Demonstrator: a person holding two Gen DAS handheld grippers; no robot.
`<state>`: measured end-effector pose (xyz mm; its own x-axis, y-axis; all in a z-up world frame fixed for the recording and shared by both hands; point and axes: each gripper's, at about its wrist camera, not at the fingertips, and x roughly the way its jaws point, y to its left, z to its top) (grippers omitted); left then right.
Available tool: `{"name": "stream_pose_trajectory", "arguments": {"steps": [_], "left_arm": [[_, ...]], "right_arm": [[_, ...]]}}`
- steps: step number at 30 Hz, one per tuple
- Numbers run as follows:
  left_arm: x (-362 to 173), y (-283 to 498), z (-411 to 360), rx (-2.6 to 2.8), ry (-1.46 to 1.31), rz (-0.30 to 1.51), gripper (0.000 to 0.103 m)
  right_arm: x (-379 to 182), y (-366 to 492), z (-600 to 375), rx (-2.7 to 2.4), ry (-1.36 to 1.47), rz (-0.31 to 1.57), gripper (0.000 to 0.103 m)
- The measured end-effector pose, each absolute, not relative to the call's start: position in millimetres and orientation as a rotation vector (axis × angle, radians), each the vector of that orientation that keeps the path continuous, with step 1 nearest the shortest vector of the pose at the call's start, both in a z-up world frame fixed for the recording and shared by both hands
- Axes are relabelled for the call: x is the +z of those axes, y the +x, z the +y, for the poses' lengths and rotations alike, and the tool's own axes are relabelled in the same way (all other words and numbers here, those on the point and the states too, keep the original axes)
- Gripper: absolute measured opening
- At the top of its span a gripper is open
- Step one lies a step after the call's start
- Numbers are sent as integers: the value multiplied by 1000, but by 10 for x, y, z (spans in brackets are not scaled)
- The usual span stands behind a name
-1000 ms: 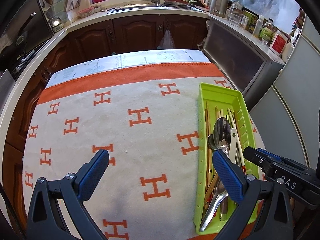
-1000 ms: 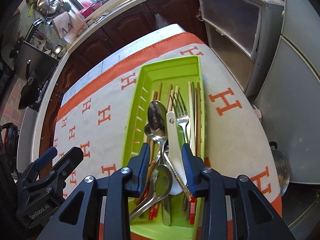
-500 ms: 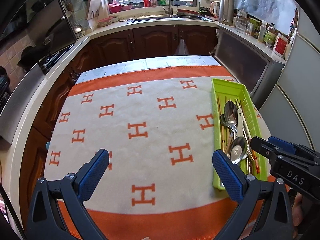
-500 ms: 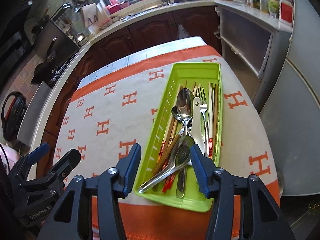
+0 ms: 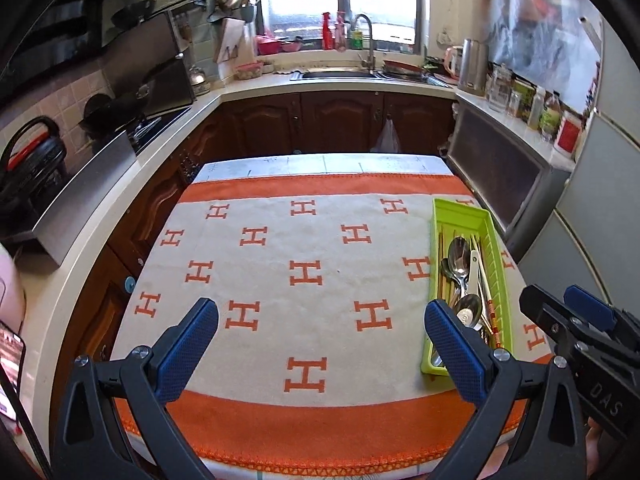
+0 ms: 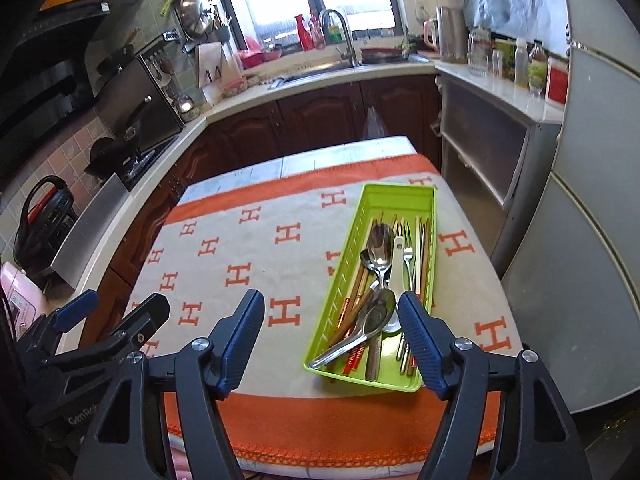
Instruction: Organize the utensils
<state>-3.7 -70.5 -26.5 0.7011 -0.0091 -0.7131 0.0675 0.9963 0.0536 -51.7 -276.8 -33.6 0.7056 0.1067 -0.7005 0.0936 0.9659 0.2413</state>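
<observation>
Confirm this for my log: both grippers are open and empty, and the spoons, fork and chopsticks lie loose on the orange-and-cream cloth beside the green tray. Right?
Not quite. The spoons, fork and chopsticks lie inside the green tray, not loose on the cloth; the right wrist view shows it. The left gripper and right gripper are indeed open and empty.

Open cloth-covered table left of the green tray offers unobstructed passage. The tray, filled with utensils, occupies the right edge; cabinet stands just beyond.
</observation>
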Motion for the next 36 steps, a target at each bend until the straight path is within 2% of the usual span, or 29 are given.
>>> {"name": "stream_pose_trajectory", "arguments": {"steps": [3,13,36], "left_arm": [[-234,-88,-655,-15,64,812,102],[-126,-219,-578,60,90,730,102],[-210,-125,-519,56,82,776,102]], "right_arm": [[-185,-677,-2681,20,260,748,77],[89,-940,-2423,36,199,680,78],[-72,-754,-2449,53,214,720,79]]}}
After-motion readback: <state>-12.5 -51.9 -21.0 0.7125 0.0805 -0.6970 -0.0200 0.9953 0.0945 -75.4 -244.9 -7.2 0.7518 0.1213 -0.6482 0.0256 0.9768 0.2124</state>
